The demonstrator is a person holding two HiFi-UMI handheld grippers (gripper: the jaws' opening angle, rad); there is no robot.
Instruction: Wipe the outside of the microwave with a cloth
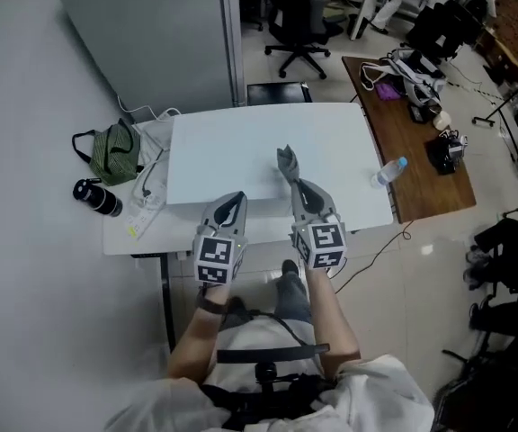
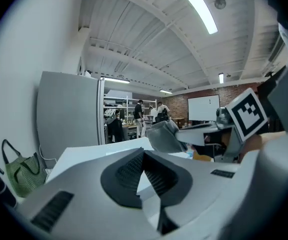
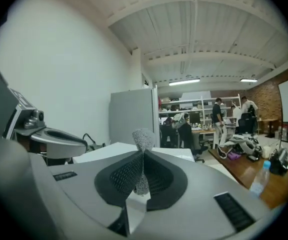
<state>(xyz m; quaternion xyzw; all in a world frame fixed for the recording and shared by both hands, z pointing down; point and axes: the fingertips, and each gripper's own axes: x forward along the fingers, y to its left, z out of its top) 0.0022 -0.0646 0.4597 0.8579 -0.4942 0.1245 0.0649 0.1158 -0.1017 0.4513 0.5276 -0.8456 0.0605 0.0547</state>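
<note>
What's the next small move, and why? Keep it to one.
Probably lower the right gripper so the grey cloth pinched in its jaws presses onto the microwave top: the cloth sticks up from the jaws, seemingly not flat against the white surface yet.

No words, numbers or brand names legible anywhere, only black-and-white square code markers without letters on the cubes of the left gripper (image 1: 233,198) and right gripper (image 1: 298,187), label on the far-right water bottle (image 1: 390,171) too small to read
</note>
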